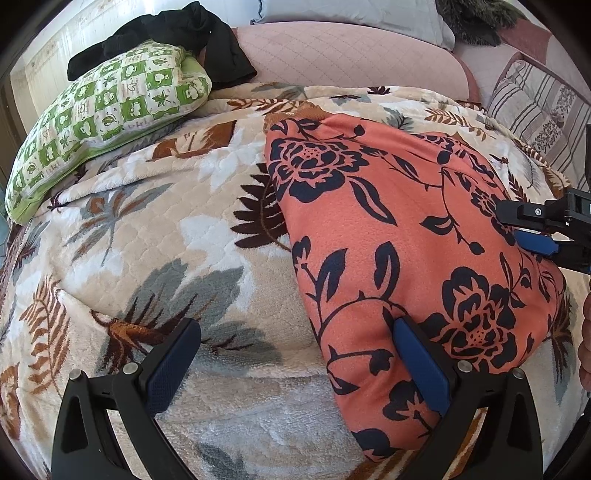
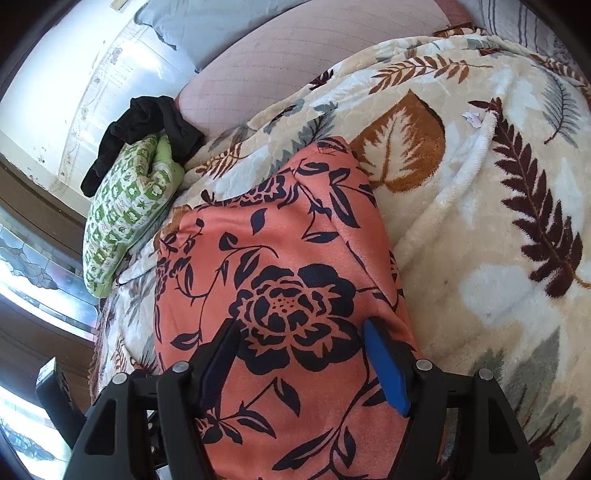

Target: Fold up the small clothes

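Orange cloth [image 1: 391, 236] with dark navy flowers, spread flat on the leaf-patterned blanket [image 1: 155, 206] that covers the bed — landmark for everything else here. Folded, by the look of its straight left edge and rounded far corner.

Left gripper [image 1: 295, 354] parted wide, grasping nothing: one blue pad over bare blanket just off the cloth's left edge, the other pad lying over the cloth's near left part (touching or only hovering, cannot tell). Right gripper [image 1: 532, 229] at the cloth's right edge in the left wrist view, dark fingers with a blue pad showing; seen from its own camera, right gripper [image 2: 299, 354] likewise spread open, both fingers over the cloth on either side of a large navy rose, nothing pinched between them.

Beyond the cloth's far left corner, well apart from it — a green-and-white patterned bundle [image 1: 99, 118] resting on the blanket's edge, with a black garment [image 1: 177, 33] heaped on and behind it. Past the cloth's far edge, a pink quilted cover [image 1: 332, 51], and a grey pillow [image 1: 354, 18] behind that. Striped bedding [image 1: 535, 107] off beyond the cloth's far right corner.
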Available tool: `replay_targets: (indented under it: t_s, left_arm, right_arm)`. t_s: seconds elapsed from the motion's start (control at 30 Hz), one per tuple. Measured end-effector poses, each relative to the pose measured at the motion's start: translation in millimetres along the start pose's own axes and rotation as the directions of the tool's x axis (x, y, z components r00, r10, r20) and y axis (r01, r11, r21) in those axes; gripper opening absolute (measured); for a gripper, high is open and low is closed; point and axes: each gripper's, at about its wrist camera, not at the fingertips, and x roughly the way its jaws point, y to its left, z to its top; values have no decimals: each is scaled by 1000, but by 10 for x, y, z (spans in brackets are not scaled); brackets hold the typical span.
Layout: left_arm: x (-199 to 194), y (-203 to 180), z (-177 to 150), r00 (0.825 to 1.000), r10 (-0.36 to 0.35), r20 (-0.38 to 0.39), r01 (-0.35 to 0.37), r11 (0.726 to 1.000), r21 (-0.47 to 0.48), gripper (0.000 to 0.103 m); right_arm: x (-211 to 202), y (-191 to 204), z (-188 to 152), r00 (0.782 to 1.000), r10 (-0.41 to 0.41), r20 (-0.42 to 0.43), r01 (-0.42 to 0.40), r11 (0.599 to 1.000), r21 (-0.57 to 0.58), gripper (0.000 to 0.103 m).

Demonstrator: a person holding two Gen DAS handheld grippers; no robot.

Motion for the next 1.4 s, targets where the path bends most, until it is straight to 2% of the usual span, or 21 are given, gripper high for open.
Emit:
replay_targets:
  t_s: [0.13, 0.37, 0.67, 1.0, 1.2, 1.3, 1.4]
  left_arm:
    - [-4, 8, 3, 1000, -8, 0, 8, 1000, -7, 103]
    - [-55, -44, 21, 1000, 20, 22, -21, 999, 29, 103]
    - [-116, -74, 53, 998, 36, 50, -39, 998, 58, 103]
    - [-116, 208, 145, 993, -115, 38, 118, 990, -72, 103]
    - [-90, 246, 183, 986, -163, 34, 166, 983, -84, 103]
    - [-85, 209, 192, 977, -213, 34, 215, 974, -73, 103]
    - [-45, 155, 198, 956, -293, 15, 294, 953, -73, 103]
  right_arm:
    - [-37, -13, 2, 1000, 8, 3, -8, 1000, 6, 73]
    - [-178, -130, 45, 996, 83, 31, -84, 995, 60, 73]
    - [-347, -265, 100, 994, 62, 84, -70, 993, 94, 73]
    - [-394, -472, 147, 996, 54, 76, -64, 988, 138, 73]
    - [-391, -609, 147, 995, 76, 58, -84, 983, 163, 73]
    - [-362, -652, 146, 994, 96, 44, -102, 981, 166, 73]
    - [-308, -692, 145, 992, 125, 30, -128, 976, 173, 74]
